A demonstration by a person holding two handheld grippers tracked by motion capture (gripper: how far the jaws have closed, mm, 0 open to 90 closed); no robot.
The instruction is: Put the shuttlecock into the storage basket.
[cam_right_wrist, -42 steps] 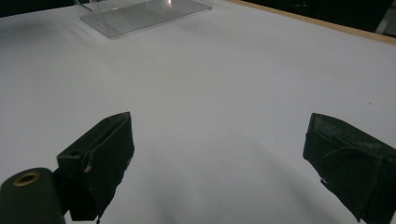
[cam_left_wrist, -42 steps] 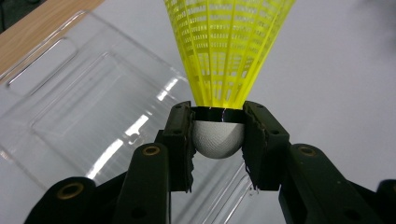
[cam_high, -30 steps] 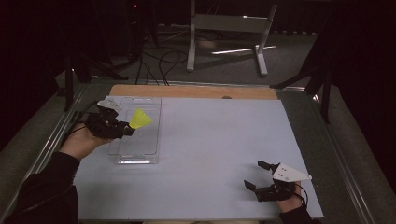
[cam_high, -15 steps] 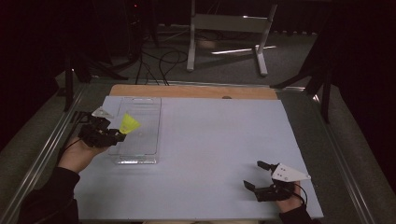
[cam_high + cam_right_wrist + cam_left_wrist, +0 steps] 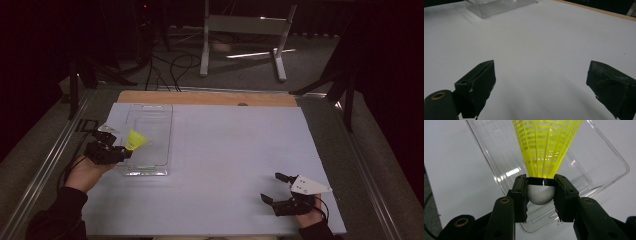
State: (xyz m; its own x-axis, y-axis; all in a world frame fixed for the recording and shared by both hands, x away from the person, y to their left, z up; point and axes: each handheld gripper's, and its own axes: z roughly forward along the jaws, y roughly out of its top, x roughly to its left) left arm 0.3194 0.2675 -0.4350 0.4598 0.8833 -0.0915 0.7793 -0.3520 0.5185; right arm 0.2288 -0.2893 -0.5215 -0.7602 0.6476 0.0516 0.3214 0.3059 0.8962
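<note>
Yellow plastic shuttlecock (image 5: 546, 147) with a white rounded cork base sits pinched at that base between the black jaws of the left hand-held gripper (image 5: 540, 192), its skirt pointing away over a clear, rectangular plastic tray (image 5: 159, 112). In the high view the shuttlecock (image 5: 135, 140) hangs at the tray's left edge, on the white-covered desk (image 5: 225, 150). Well apart, near the desk's right front corner, the right hand-held gripper (image 5: 274, 188) rests with its jaws spread wide, nothing between them.
</note>
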